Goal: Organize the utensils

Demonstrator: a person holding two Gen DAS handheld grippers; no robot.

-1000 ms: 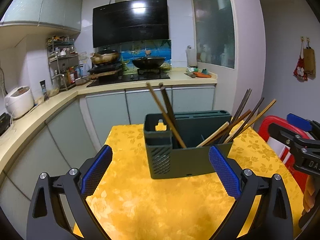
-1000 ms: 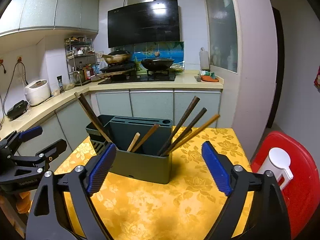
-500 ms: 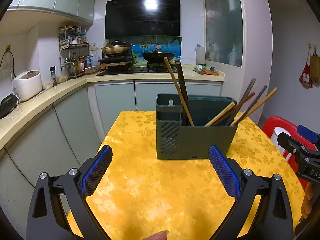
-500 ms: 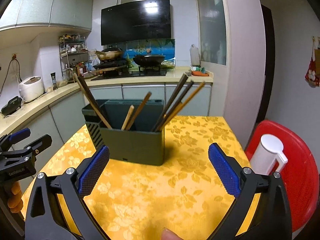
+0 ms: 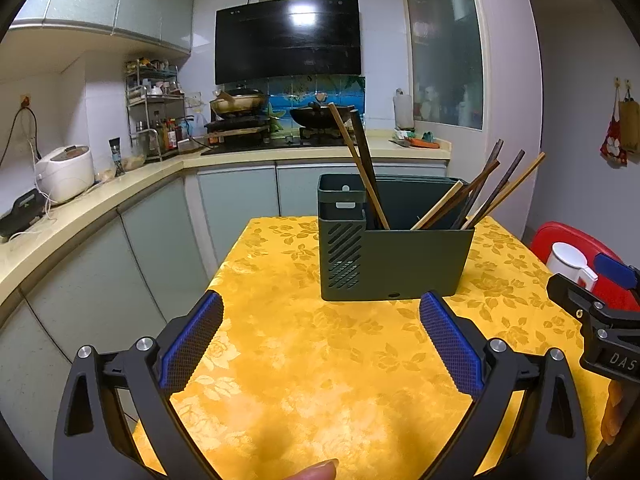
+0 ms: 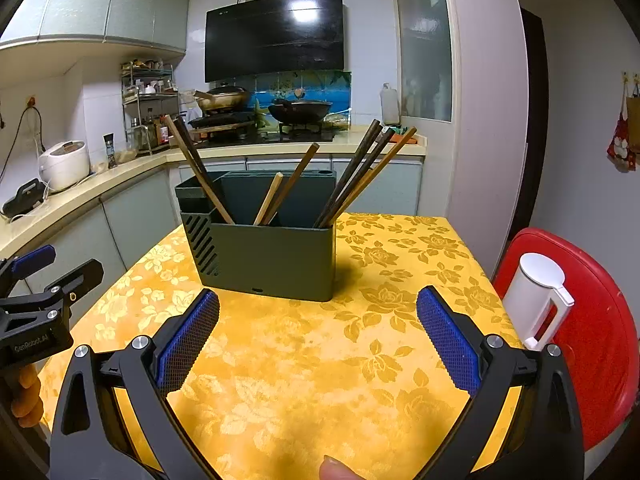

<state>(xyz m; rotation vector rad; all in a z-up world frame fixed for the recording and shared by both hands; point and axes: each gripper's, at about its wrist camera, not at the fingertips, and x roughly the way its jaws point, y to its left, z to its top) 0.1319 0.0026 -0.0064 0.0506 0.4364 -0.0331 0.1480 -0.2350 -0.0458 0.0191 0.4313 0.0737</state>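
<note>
Both tongs have backed off and dropped lower since a second ago; the holder (image 6: 264, 248) now sits farther ahead, near the far edge of the counter (image 6: 320, 360). Left tongs (image 5: 320, 340) spread, nothing between. Right tongs (image 6: 318, 334) spread wide, empty too. Chopsticks (image 6: 356, 172) all lean inside the holder, so sorting looks done or paused. Bare cloth in front gives free room; red stool (image 6: 600, 320) with white jug (image 6: 536, 300) crowds the right edge.

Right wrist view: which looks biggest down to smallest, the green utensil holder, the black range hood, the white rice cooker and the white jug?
1. Green utensil holder and black range hood: alike, and nearness flatters the holder.
2. White jug, also near.
3. White rice cooker, far off.
</note>
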